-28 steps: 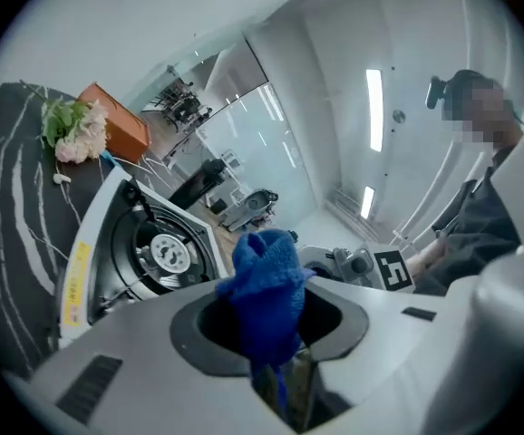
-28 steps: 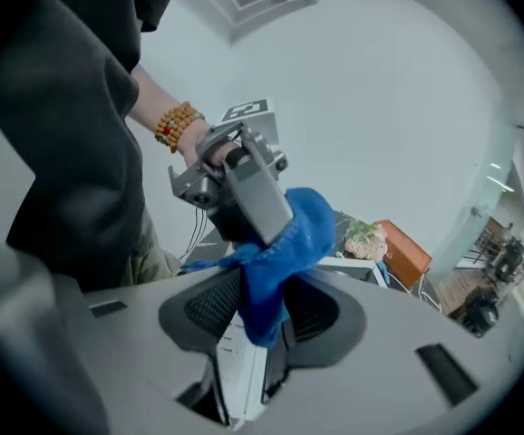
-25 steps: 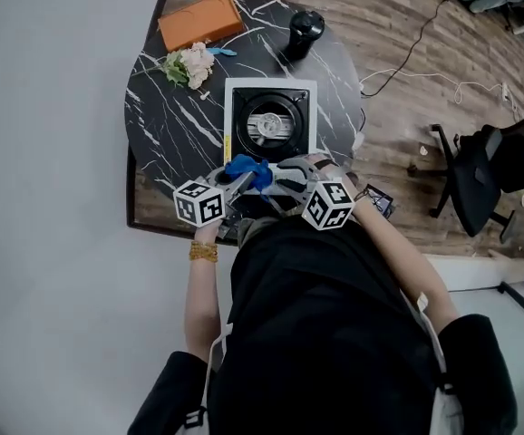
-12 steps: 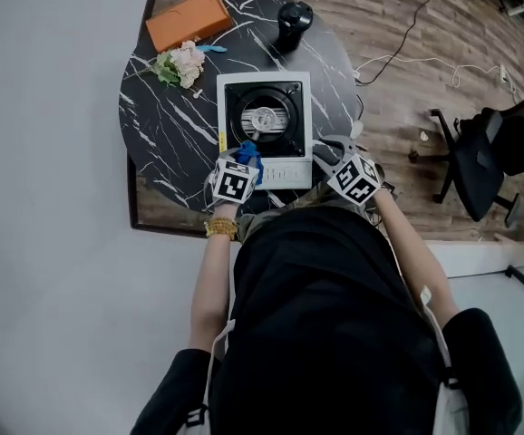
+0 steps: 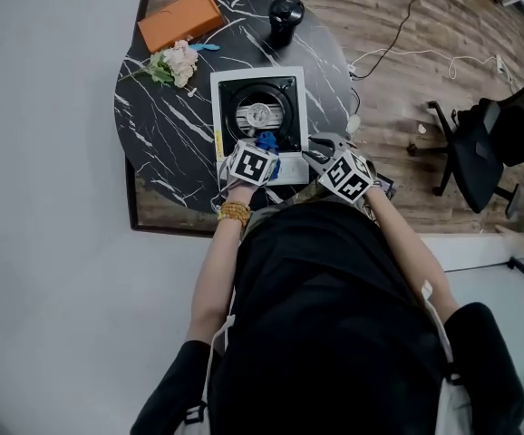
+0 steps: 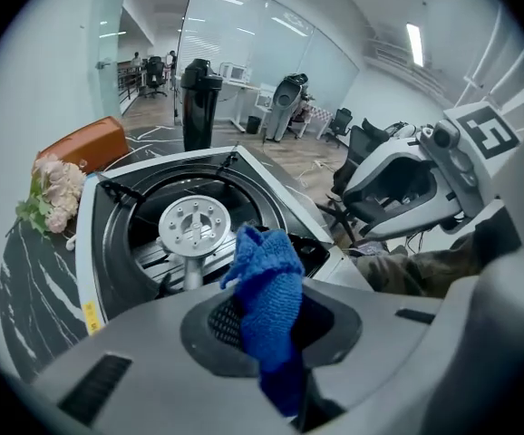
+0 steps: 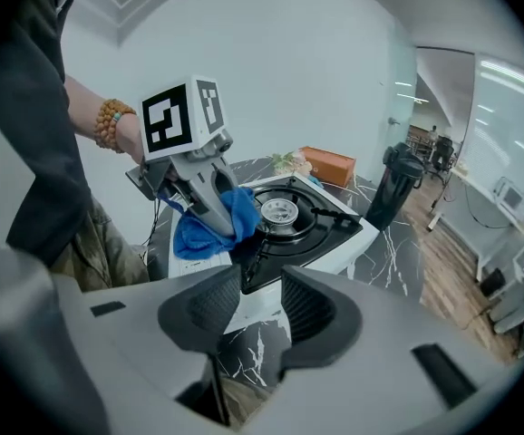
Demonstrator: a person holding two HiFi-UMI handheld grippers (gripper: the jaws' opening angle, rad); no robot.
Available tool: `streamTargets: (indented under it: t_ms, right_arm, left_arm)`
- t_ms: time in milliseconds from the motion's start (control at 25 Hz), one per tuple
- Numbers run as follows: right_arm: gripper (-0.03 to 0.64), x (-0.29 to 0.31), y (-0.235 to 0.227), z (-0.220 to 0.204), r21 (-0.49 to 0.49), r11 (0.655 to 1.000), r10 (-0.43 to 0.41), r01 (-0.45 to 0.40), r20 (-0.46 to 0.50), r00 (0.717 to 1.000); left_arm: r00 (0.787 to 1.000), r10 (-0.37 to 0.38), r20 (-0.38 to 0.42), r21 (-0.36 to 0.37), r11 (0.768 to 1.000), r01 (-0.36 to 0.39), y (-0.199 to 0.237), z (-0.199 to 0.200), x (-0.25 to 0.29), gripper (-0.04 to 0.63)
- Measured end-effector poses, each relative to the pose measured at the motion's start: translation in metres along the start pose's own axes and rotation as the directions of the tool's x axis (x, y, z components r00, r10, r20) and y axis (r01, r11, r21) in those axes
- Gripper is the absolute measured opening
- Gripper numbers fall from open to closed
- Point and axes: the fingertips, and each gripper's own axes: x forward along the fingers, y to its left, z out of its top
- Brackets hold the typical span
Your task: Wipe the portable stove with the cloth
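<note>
On the dark table (image 5: 153,134), the left gripper (image 5: 262,152) pinches the blue cloth (image 6: 264,279). Its jaws have just been closing on it. The cloth hangs at the near part of the stove (image 5: 285,98), just short of the burner (image 5: 258,113). The right gripper (image 7: 260,311) hovers by the stove's near right corner, jaws spread, with nothing between them.
</note>
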Motion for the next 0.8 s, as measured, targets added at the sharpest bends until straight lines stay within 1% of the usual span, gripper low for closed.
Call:
streamTargets:
  t_ms: [80, 200, 280, 320, 360, 400, 440, 480, 520, 560, 600, 640, 680, 720, 760, 800]
  right_arm:
    - [0.13, -0.001, 0.002, 0.003, -0.019, 1.0, 0.003, -0.003, -0.001, 1.0]
    - [0.13, 0.0, 0.007, 0.015, -0.039, 0.999, 0.016, -0.015, 0.022, 1.0]
    - [0.13, -0.001, 0.01, 0.021, -0.044, 0.999, 0.027, -0.025, 0.035, 0.999]
    - [0.13, -0.002, 0.011, 0.023, -0.051, 0.998, 0.036, -0.033, 0.042, 0.998]
    - [0.13, -0.003, 0.013, 0.027, -0.067, 0.997, 0.048, -0.044, 0.05, 0.998]
    - [0.13, -0.004, 0.015, 0.031, -0.094, 0.994, 0.063, -0.057, 0.06, 0.996]
    - [0.13, -0.006, 0.018, 0.037, -0.133, 0.989, 0.078, -0.068, 0.071, 0.994]
    - [0.13, -0.009, 0.021, 0.043, -0.181, 0.981, 0.092, -0.076, 0.083, 0.992]
    - [0.13, -0.013, 0.024, 0.05, -0.232, 0.969, 0.104, -0.079, 0.097, 0.99]
    - [0.139, -0.016, 0.027, 0.056, -0.283, 0.956, 0.113, -0.077, 0.111, 0.987]
    - [0.17, -0.019, 0.03, 0.062, -0.327, 0.942, 0.12, -0.074, 0.124, 0.985]
    - [0.201, -0.019, 0.033, 0.067, -0.363, 0.928, 0.134, -0.077, 0.135, 0.982]
    - [0.216, -0.019, 0.039, 0.073, -0.389, 0.916, 0.162, -0.094, 0.145, 0.976]
    - [0.218, -0.017, 0.047, 0.08, -0.406, 0.905, 0.204, -0.126, 0.156, 0.967]
    - [0.218, -0.016, 0.057, 0.088, -0.415, 0.896, 0.249, -0.16, 0.171, 0.953]
    - [0.218, -0.015, 0.066, 0.098, -0.421, 0.888, 0.285, -0.185, 0.189, 0.94]
  left_arm:
    - [1.0, -0.011, 0.012, 0.01, 1.0, 0.011, -0.011, 0.01, 0.005, 0.058]
    - [0.999, 0.028, 0.032, 0.024, 0.999, -0.028, -0.018, 0.015, 0.007, 0.058]
    - [0.998, 0.03, 0.048, 0.022, 0.999, -0.031, -0.024, 0.013, 0.01, 0.06]
    - [0.998, 0.012, 0.055, 0.004, 1.0, -0.012, -0.025, 0.011, 0.011, 0.06]
    - [0.998, -0.021, 0.064, -0.037, 0.999, 0.024, -0.024, 0.009, 0.011, 0.06]
    - [0.994, -0.066, 0.083, -0.098, 0.992, 0.074, -0.023, 0.007, 0.008, 0.06]
    - [0.986, -0.116, 0.117, -0.173, 0.976, 0.135, -0.021, 0.006, 0.001, 0.058]
    - [0.971, -0.167, 0.174, -0.245, 0.947, 0.206, -0.019, 0.008, -0.009, 0.058]
    - [0.942, -0.219, 0.252, -0.3, 0.908, 0.292, -0.019, 0.012, -0.024, 0.058]
    - [0.895, -0.276, 0.35, -0.326, 0.86, 0.393, -0.021, 0.019, -0.043, 0.058]
    - [0.824, -0.335, 0.458, -0.319, 0.803, 0.504, -0.025, 0.028, -0.065, 0.058]
    - [0.729, -0.388, 0.565, -0.283, 0.738, 0.612, -0.03, 0.037, -0.089, 0.058]
    - [0.62, -0.425, 0.659, -0.23, 0.672, 0.704, -0.034, 0.045, -0.113, 0.06]
    - [0.517, -0.442, 0.733, -0.173, 0.614, 0.77, -0.036, 0.052, -0.133, 0.06]
    - [0.438, -0.439, 0.784, -0.131, 0.573, 0.809, -0.036, 0.056, -0.147, 0.06]
    - [0.398, -0.423, 0.814, -0.115, 0.554, 0.825, -0.034, 0.057, -0.153, 0.06]
